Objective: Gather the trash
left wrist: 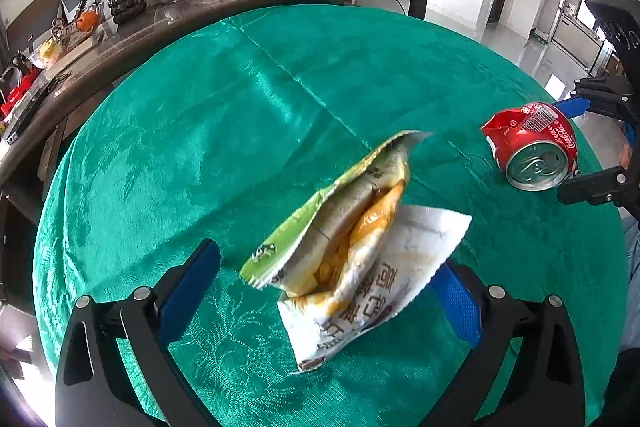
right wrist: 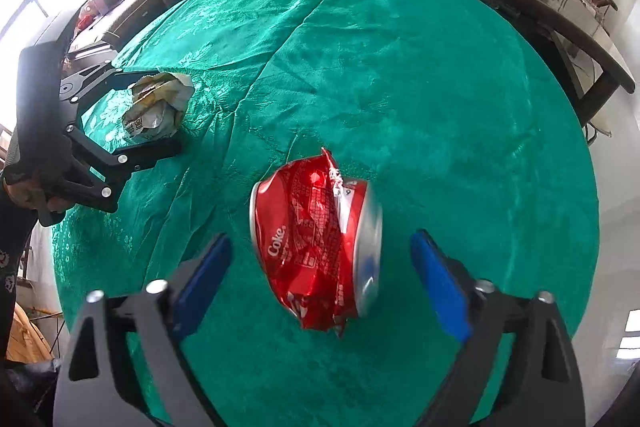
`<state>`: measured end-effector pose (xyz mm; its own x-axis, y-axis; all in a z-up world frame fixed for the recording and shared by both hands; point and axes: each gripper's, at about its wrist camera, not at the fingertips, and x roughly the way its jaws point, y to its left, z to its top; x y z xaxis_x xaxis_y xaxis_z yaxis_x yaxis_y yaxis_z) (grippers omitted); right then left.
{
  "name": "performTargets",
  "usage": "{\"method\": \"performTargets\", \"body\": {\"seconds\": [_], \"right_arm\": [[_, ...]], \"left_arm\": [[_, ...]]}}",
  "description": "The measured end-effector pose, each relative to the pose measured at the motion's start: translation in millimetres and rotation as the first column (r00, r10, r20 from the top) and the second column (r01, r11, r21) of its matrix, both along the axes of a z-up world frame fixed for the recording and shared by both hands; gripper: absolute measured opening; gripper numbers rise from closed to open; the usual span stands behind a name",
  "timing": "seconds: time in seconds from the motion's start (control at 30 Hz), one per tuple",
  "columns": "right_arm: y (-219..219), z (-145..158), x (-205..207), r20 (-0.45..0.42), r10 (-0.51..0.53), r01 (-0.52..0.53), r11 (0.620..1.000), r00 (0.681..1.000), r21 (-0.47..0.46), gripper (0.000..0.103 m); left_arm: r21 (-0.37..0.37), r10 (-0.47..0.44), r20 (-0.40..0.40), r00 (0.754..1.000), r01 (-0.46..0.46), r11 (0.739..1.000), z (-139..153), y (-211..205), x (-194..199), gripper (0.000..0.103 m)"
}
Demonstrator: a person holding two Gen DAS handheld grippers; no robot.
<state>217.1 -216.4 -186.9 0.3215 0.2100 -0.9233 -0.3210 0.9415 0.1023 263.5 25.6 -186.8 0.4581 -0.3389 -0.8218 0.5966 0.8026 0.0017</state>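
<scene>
Nothing is collected yet, I judge: my left tongs (left wrist: 320,287) stand wide around the torn wrapper (left wrist: 352,263) at desk (left wrist: 240,107) centre, unpinched, my right tongs (right wrist: 320,275) gape around the crushed can (right wrist: 316,247) at its three o'clock, and I see no bin.

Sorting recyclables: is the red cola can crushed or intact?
Crushed. The red aluminium cola can has a crumpled, creased wall and lies on its side on the green tablecloth.
</scene>
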Motion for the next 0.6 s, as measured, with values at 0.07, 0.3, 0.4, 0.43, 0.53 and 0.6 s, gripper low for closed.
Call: {"method": "performTargets", "body": {"seconds": [0.07,0.3,0.4,0.43,0.53,0.6], "right_arm": [[-7,2,2,-0.023,-0.044,0.046,0.997,0.999,0.060,0.048],[-29,24,-16,0.032,-0.083,0.077,0.986,0.996,0.145,0.045],[-48,34,-29,0.053,-0.111,0.100,0.979,0.992,0.179,0.045],[-57,38,-34,0.059,-0.127,0.113,0.974,0.990,0.194,0.045],[-92,50,-50,0.074,-0.184,0.162,0.959,0.980,0.233,0.045],[-128,61,-67,0.092,-0.243,0.215,0.945,0.966,0.246,0.045]], "left_arm": [[0.006,0.002,0.006,1.000,-0.002,1.000,2,-1,1,0.096],[-0.049,0.013,-0.008,1.000,-0.013,0.999,12,-6,-7,0.035],[-0.074,0.012,-0.007,1.000,-0.012,0.997,18,-15,-12,0.032],[-0.084,0.012,-0.008,1.000,-0.013,0.996,21,-20,-15,0.031],[-0.124,-0.006,-0.012,1.000,0.004,0.992,33,-38,-28,0.030],[-0.147,-0.039,-0.010,0.999,0.037,0.988,45,-59,-39,0.030]]}}
